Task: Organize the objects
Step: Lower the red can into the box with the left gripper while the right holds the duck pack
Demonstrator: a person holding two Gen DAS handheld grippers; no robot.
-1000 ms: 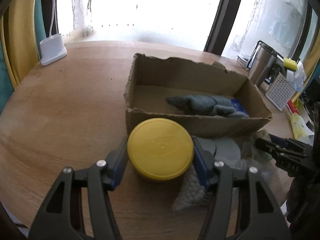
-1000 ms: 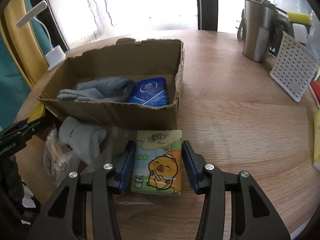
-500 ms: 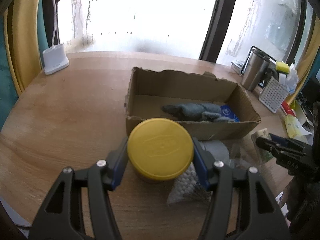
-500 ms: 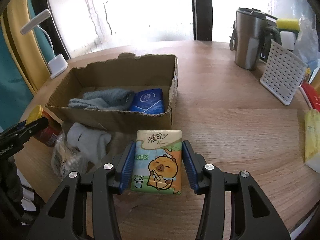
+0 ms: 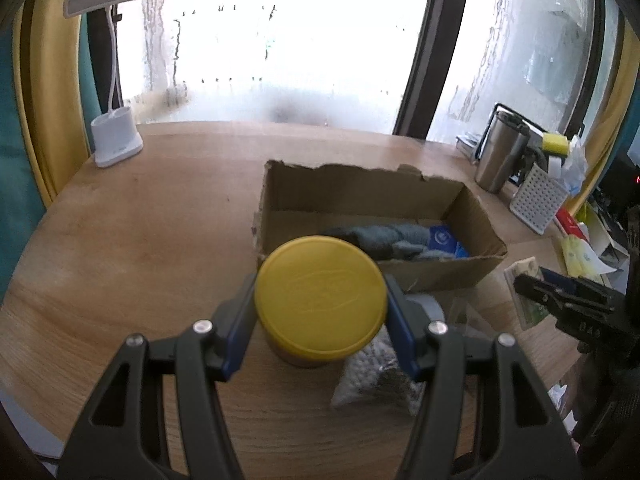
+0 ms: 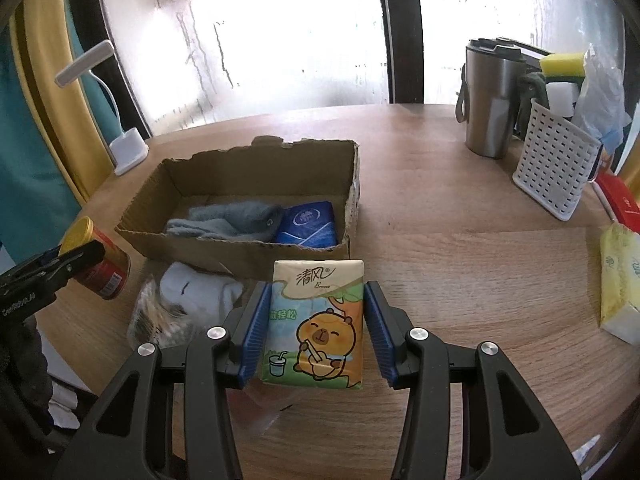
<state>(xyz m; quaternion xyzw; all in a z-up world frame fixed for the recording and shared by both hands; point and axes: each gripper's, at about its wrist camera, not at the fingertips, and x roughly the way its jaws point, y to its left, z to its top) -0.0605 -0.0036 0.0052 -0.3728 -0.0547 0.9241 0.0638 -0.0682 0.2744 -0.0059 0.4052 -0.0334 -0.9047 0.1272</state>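
Note:
My left gripper [image 5: 320, 320] is shut on a jar with a yellow lid [image 5: 320, 298], held in the air before the open cardboard box [image 5: 280, 192]. In the right wrist view that jar [image 6: 102, 266] shows a red label. My right gripper [image 6: 318, 330] is shut on a tissue pack with a cartoon capybara [image 6: 318, 320], lifted above the table in front of the box [image 6: 240, 254]. Inside the box lie a grey sock [image 6: 224, 220] and a blue tissue pack [image 6: 308, 226]. A white sock [image 6: 196, 292] and a clear bag of small beads [image 5: 370, 372] lie on the table before the box.
A steel tumbler [image 6: 490, 100], a white perforated basket [image 6: 554, 164] and a yellow sponge [image 6: 562, 64] stand at the right. A yellow tissue pack [image 6: 620, 280] and a red box [image 6: 618, 200] lie near the right edge. A white desk lamp [image 5: 116, 142] stands at the far left.
Both grippers have risen with the jar and the capybara tissue pack; the table and box look smaller and farther below. Neither grip has changed.

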